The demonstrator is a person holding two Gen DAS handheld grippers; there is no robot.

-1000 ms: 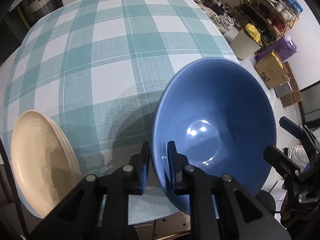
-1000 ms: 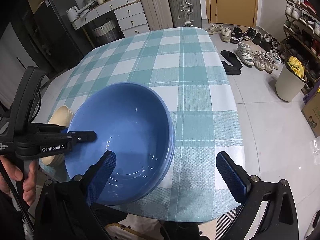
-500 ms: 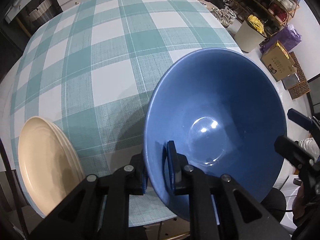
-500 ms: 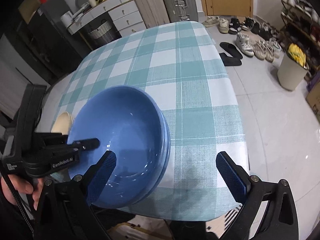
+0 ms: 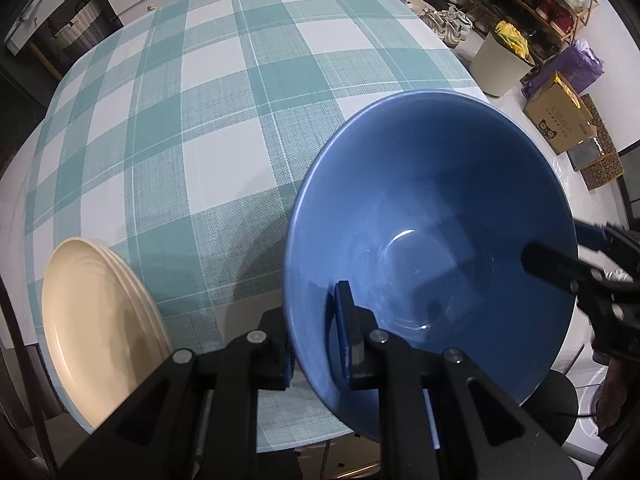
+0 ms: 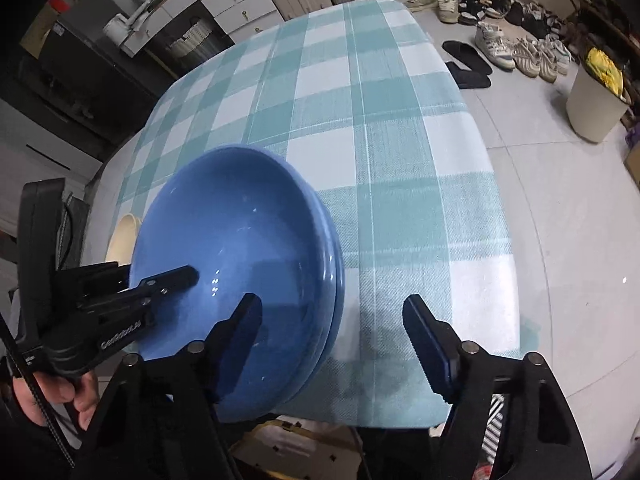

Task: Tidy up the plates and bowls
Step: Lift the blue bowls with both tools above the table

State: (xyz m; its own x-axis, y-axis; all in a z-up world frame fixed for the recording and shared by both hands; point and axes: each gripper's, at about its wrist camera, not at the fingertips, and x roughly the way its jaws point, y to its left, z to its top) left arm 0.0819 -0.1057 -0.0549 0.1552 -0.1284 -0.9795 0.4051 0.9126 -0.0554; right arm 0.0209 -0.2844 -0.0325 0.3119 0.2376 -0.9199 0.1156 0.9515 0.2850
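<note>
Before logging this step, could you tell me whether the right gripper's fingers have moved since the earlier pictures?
Yes: the right gripper is closing, straddling the blue bowl's rim.

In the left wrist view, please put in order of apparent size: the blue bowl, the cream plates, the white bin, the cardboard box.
1. blue bowl, though it is nearest the camera
2. cream plates, also near
3. and 4. white bin and cardboard box: they look alike, far off on the floor, so not ranked.
</note>
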